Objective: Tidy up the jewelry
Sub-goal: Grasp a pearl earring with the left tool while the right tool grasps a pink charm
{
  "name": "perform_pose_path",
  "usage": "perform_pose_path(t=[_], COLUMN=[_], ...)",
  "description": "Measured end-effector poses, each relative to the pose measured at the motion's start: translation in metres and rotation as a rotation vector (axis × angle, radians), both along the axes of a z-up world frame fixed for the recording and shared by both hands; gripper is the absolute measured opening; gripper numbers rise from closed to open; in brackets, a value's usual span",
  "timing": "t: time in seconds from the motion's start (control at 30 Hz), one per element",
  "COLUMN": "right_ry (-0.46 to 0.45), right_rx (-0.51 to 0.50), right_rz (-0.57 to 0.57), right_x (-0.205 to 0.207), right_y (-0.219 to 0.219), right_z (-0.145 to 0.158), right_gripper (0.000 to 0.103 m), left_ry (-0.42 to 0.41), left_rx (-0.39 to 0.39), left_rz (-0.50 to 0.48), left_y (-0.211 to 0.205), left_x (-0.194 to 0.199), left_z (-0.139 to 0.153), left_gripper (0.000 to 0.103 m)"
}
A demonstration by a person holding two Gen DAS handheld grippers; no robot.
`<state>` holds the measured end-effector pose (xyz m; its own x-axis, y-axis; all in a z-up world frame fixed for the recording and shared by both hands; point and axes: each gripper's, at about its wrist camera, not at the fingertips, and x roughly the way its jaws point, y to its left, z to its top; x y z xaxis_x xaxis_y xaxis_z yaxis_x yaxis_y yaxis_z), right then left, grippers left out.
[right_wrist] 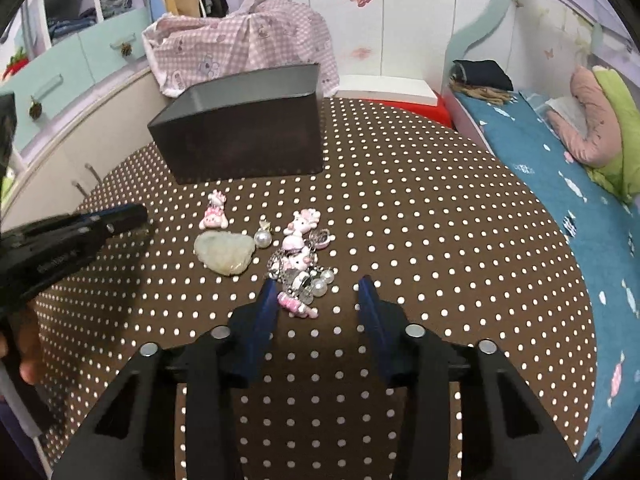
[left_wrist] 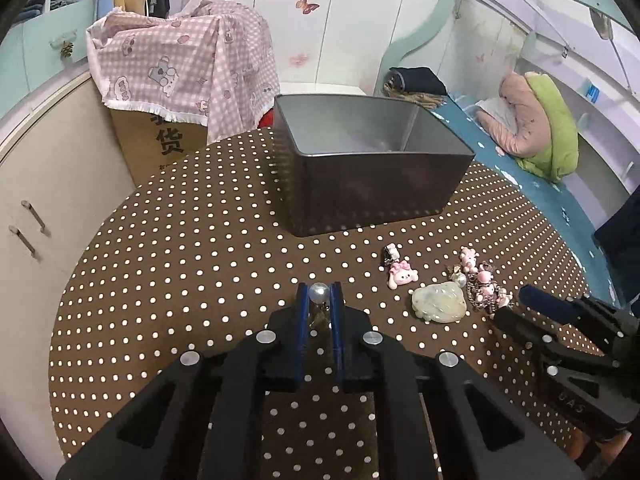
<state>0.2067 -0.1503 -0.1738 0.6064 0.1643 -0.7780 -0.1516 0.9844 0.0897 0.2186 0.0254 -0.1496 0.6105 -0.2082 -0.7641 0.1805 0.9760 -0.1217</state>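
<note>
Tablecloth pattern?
Brown tablecloth with white polka dots; clearest in the right wrist view.

The left gripper's (left_wrist: 319, 294) fingers hide most of what hangs under the pearl (left_wrist: 320, 292). In the right view, the box (right_wrist: 240, 144) at 11 o'clock hides its inside. The tangled charms (right_wrist: 300, 272) blur together.

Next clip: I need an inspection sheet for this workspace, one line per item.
Surface: round table, brown polka-dot cloth.
Job's things: dark box, open top; jade pendant, pink charm, loose pearl and tangled charm pile lie on the cloth.
Clutter: nothing seen.
Grippers: left gripper shut on a pearl; right gripper open at the pile.
Cables: nothing seen.
Surroundings: bed, cabinet, cloth-covered carton.
</note>
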Motion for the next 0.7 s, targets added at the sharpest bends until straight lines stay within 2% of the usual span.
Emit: perform_pose_path(t=[0.13, 0.2, 0.27, 0.7], right_ry=[0.024, 0.02, 0.025, 0.029], right_rx=[0.025, 0.035, 0.048, 0.045], right_rz=[0.004, -0.001, -0.006, -0.01], right_x=[0.0, 0.0, -0.001, -0.023], right_y=[0.002, 0.0, -0.004, -0.023], right_z=[-0.003, -0.004, -0.005, 0.004], right_gripper=[0.038, 0.025, 0.02, 0.014], left_ry=[-0.003, -0.003, 0.0, -0.008], left_rx=[-0.011, -0.016, -0.02, -0.044], left_rz=[-0.005, -0.008, -0.013, -0.03], left_y=[0.001, 0.001, 0.002, 0.003], left_x=[-0.002, -0.003, -0.005, -0.013], left_z=[0.002, 0.001, 0.001, 0.006], left_gripper=[0.009, 0.009, 0.009, 0.009])
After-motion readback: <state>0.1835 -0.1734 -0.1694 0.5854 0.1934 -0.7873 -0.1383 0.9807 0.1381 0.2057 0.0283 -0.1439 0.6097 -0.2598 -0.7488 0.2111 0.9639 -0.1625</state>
